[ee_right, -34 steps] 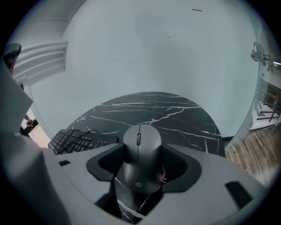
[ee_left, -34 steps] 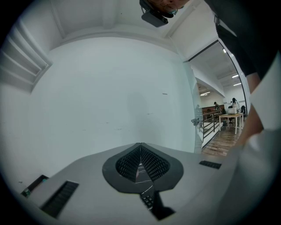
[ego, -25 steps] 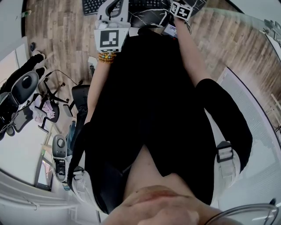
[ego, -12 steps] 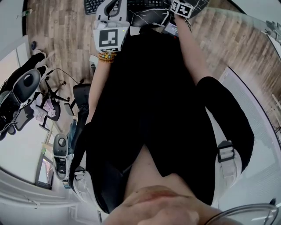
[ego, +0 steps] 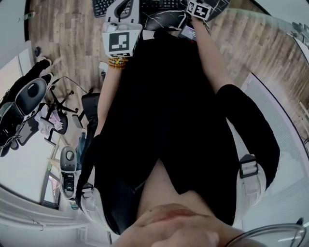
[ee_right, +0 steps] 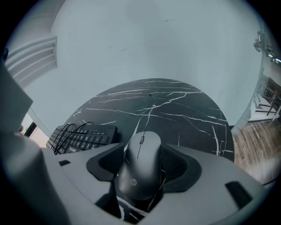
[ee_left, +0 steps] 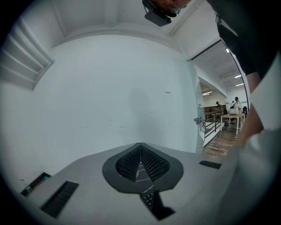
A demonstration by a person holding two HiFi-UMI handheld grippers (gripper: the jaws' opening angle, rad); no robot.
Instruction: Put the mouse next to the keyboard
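In the right gripper view, the dark grey mouse point(ee_right: 141, 169) sits between the jaws of my right gripper point(ee_right: 143, 154), which is shut on its two sides. Below it lies the round black marble table point(ee_right: 175, 110). The black keyboard point(ee_right: 82, 137), with a cable lying over it, rests at the table's left, to the left of the mouse. My left gripper point(ee_left: 140, 163) is shut with nothing in it and faces a white wall. In the head view both grippers' marker cubes point(ego: 120, 42) point(ego: 199, 9) show at the top, near the keyboard point(ego: 103, 6).
The person's dark torso fills the middle of the head view. Office chairs point(ego: 26, 99) stand on the wooden floor point(ego: 67, 34) at the left. A glass wall point(ego: 280, 111) runs along the right. Far desks point(ee_left: 232, 117) show at the right of the left gripper view.
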